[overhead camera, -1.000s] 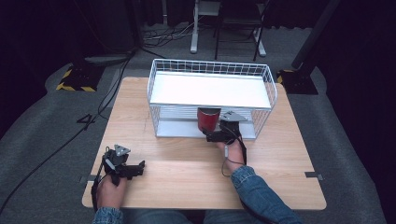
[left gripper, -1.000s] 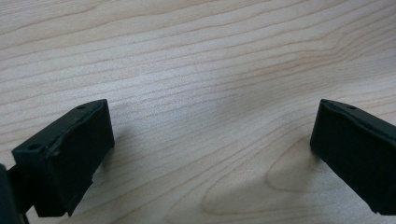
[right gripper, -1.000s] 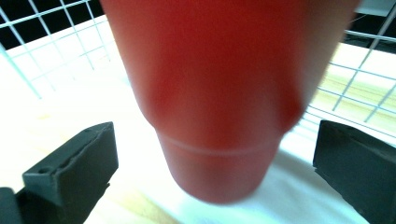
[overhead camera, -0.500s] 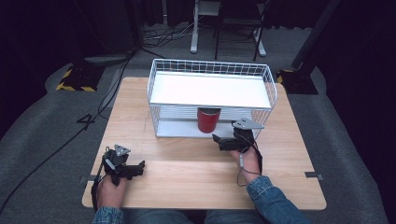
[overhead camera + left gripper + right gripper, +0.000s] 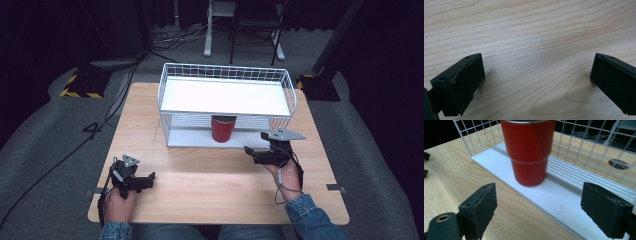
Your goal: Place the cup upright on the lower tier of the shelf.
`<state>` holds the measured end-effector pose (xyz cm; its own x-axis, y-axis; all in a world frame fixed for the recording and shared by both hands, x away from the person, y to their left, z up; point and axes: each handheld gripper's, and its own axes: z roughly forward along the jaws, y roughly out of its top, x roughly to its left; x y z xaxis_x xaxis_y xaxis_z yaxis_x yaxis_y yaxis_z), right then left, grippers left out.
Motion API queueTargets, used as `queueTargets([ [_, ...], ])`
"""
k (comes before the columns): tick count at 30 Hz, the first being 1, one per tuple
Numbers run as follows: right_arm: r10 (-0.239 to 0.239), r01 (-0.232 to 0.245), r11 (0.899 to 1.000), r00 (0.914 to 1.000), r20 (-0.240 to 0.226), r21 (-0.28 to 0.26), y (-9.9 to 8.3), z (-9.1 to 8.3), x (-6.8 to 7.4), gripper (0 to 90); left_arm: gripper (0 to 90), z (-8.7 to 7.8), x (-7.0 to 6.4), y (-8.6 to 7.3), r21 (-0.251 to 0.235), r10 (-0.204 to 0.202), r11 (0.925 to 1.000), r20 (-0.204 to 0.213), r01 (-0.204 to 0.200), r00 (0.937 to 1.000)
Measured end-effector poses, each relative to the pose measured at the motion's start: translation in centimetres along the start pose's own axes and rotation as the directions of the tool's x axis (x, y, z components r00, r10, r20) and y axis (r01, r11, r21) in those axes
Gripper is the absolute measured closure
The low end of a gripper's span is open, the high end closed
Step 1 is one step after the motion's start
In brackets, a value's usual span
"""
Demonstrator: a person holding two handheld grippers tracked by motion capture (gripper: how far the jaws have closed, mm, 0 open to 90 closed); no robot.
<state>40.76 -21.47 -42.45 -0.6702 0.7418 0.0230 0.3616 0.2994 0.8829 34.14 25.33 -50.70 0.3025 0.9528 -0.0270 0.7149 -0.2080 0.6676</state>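
Pale wood table (image 5: 210,175) stands on grey carpet (image 5: 45,150) in dark room.

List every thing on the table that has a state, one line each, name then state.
red cup: upright on the lower shelf, free of both grippers.
wire rack: standing on the table, top shelf bare.
right gripper: open, holding nothing, just off the rack's front edge.
left gripper: open, holding nothing, low over bare wood near the table's front left.
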Motion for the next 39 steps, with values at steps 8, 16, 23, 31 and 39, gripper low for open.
queueTargets([
  [8,0.024,-0.024,1.0,0.9993,0.029,0.007,-0.9,-2.6,-1.7,14.0,0.0,0.0,0.0,0.0,0.0,0.0,1.0,0.0,0.0,1.0],
  [16,0.039,-0.04,0.998,0.9986,0.037,0.049,-2.2,-4.5,-2.9,14.0,0.0,0.0,0.0,0.0,0.0,-0.001,1.0,-0.001,0.001,1.0],
  [23,0.043,-0.046,0.995,0.9982,0.043,0.086,-3.4,-5.9,-3.6,14.9,0.0,0.0,0.0,0.1,0.0,-0.001,1.0,-0.002,0.001,1.0],
  [31,0.035,-0.045,0.991,0.9965,0.076,0.129,-5.1,-7.1,-4.2,15.1,0.0,0.1,0.0,0.1,0.0,-0.001,1.0,-0.002,0.001,1.0],
  [39,0.074,-0.09,0.981,0.9924,0.099,0.172,-7.5,-7.4,-5.2,15.1,0.0,0.1,0.0,0.1,0.0,-0.001,1.0,-0.002,0.001,1.0],
])
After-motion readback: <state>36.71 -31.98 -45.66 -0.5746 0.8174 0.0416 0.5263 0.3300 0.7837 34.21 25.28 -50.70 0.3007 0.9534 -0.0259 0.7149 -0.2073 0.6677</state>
